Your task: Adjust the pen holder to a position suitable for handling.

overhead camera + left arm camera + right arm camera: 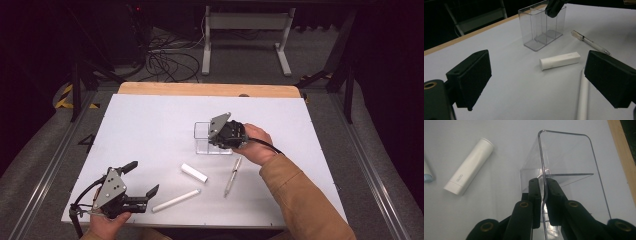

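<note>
The right tongs are pinching one wall of the clear divided holder, which is standing upright mid-counter. The left tongs are hovering wide apart near the front left edge. A white glue stick, a white tube and a pen are lying between them.

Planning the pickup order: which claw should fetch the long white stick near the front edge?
Left. The left claw is open beside the long white stick, while the right claw is shut on the clear holder wall.
</note>
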